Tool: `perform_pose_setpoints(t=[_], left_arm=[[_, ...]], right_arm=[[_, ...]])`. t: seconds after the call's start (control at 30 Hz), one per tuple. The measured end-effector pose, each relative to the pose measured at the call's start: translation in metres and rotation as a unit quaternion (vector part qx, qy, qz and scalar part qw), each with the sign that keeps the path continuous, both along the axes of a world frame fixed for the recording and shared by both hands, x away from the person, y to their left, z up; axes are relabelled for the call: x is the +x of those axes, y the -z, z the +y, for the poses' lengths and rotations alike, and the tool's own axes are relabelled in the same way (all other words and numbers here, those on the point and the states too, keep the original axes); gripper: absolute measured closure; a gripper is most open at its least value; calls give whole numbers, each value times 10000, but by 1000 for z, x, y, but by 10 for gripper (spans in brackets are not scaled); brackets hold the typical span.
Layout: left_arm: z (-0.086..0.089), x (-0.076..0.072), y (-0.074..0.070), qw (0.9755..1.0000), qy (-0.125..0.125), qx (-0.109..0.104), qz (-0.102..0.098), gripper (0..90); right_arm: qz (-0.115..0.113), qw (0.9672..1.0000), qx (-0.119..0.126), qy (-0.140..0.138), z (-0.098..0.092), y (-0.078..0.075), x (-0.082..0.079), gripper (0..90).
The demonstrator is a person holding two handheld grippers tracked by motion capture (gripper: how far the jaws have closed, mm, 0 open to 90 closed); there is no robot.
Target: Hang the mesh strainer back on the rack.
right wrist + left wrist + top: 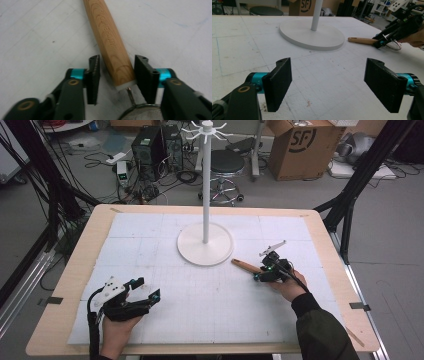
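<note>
Right gripper (117,75): its black jaws stand on either side of the light wooden handle (110,42); a slim gap shows on each side, so the pads do not press it.
Wooden handle: lies flat on the white foam mat (200,305), just beside the round base of the white hanging stand (205,244), right of it in the high view; a wire leads from its pale end to a metal mesh strainer bowl (140,113).
Left gripper (328,85): jaws wide apart, nothing between them, low over the mat, well apart from the handle.
Table (75,270): light wood, under the mat.
</note>
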State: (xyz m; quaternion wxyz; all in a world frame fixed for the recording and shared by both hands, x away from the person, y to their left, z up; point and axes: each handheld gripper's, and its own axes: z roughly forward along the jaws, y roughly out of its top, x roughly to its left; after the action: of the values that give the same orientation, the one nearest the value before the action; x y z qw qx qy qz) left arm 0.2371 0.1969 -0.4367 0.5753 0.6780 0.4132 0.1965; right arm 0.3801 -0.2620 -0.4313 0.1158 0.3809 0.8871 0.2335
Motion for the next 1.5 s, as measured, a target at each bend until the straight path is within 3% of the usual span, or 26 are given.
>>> perform_pose_setpoints(t=[0.07, 0.13, 0.37, 0.73, 1.07, 1.17, 1.3, 1.5], left_arm=[[0, 0, 0, 10000, -2, -6, 0, 229], [1, 0, 0, 10000, -2, -20, 12, 229], [2, -1, 0, 10000, -10, -7, -11, 229], [3, -1, -1, 10000, -51, -60, -15, 230], [0, 0, -1, 10000, -2, -27, -12, 230], [-2, 0, -1, 10000, 18, 3, -9, 230], [-2, 0, -1, 10000, 19, 16, -20, 230], [3, -1, -1, 10000, -37, -67, -25, 230]], right_arm=[[110, 9998, -104, -136, 5, -2, 0, 678], [161, 9995, -237, -158, 8, -4, 1, 679], [293, 9994, -146, -55, 7, -4, 3, 693], [252, 9996, -151, -59, 6, -10, -2, 709], [445, 9989, -155, -71, 7, -6, 1, 703], [484, 9987, -171, -37, 8, -6, 2, 700], [602, 9967, -532, -66, 17, -8, 5, 699], [652, 9971, -398, -3, 14, -9, 7, 709]])
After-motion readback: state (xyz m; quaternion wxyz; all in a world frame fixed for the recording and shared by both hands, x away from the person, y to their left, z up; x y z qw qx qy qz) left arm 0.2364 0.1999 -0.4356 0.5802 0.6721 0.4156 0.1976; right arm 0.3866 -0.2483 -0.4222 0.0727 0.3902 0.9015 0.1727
